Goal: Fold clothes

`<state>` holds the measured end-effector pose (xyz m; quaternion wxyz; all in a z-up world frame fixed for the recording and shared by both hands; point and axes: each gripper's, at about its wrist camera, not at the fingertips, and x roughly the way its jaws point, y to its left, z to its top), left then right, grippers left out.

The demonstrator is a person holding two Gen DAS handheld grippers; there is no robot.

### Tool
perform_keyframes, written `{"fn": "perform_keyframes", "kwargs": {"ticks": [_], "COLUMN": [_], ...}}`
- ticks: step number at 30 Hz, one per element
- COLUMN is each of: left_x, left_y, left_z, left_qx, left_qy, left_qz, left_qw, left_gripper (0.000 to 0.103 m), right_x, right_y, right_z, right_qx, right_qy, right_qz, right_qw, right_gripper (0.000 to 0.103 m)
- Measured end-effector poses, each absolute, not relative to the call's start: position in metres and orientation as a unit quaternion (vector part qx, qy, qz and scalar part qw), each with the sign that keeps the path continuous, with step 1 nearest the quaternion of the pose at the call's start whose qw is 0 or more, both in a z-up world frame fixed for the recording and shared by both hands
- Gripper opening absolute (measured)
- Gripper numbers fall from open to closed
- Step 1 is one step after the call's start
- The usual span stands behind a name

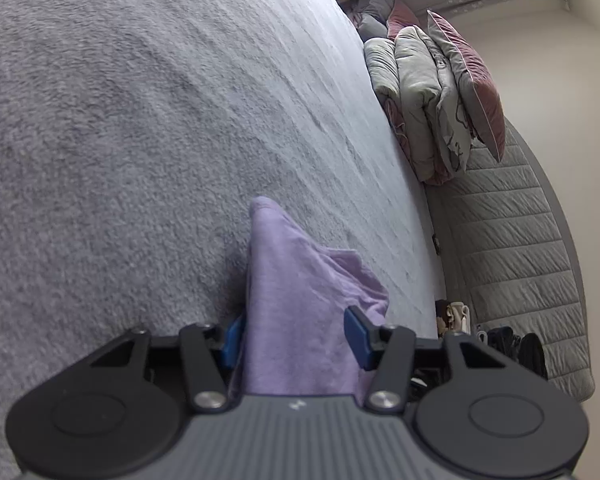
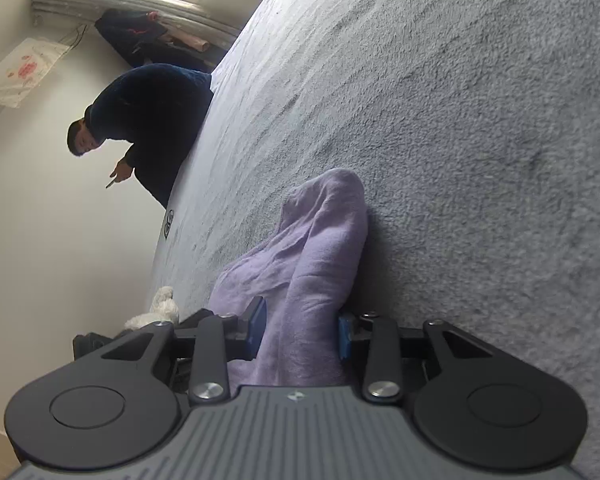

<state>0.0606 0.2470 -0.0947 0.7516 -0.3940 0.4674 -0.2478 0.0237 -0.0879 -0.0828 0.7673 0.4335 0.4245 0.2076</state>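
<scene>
Left wrist view: left gripper [image 1: 296, 338] holds a bunched lilac garment [image 1: 296, 280] on the grey fleece bedcover [image 1: 120, 120], though pad contact is uncertain. Right wrist view: right gripper [image 2: 302, 330] clamps another fold. Risk: a loose left hold would let the cloth slip, skewing the fold.

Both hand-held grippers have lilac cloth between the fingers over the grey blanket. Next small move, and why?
Probably lower both a little further, so the cloth lands flat before any release. The lilac cloth bunches between the left hand-held gripper fingers and drapes through the right hand-held gripper, its far end already on the grey blanket. Whether the left pads actually press it is unclear.
</scene>
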Motion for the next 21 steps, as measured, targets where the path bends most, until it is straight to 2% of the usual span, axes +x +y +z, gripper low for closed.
{"fn": "perform_keyframes", "kwargs": {"ticks": [2,3,4,9,12,13,21], "left_x": [0.060,0.060,0.059,0.052,0.050,0.051,0.056], "left_y": [0.247,0.248,0.249,0.253,0.252,0.251,0.251], "left_z": [-0.096,-0.099,-0.102,-0.104,-0.104,-0.104,-0.105], "left_qx": [-0.397,-0.405,-0.416,-0.449,-0.461,-0.456,-0.455], "left_qy": [0.469,0.470,0.468,0.452,0.449,0.448,0.450], "left_qz": [-0.230,-0.221,-0.216,-0.197,-0.190,-0.191,-0.194], "left_qw": [0.755,0.753,0.749,0.745,0.741,0.745,0.744], "left_gripper": [0.027,0.022,0.020,0.017,0.018,0.021,0.022], "right_x": [0.024,0.024,0.023,0.011,0.004,0.004,0.003], "right_y": [-0.085,-0.085,-0.087,-0.103,-0.114,-0.118,-0.129], "right_z": [-0.081,-0.082,-0.083,-0.088,-0.088,-0.090,-0.101], "right_qx": [0.428,0.426,0.428,0.466,0.475,0.477,0.504], "right_qy": [0.425,0.425,0.424,0.412,0.405,0.405,0.401], "right_qz": [0.201,0.197,0.193,0.171,0.168,0.171,0.175], "right_qw": [0.772,0.774,0.774,0.764,0.763,0.761,0.745], "right_gripper": [0.030,0.023,0.021,0.015,0.015,0.015,0.018]}}
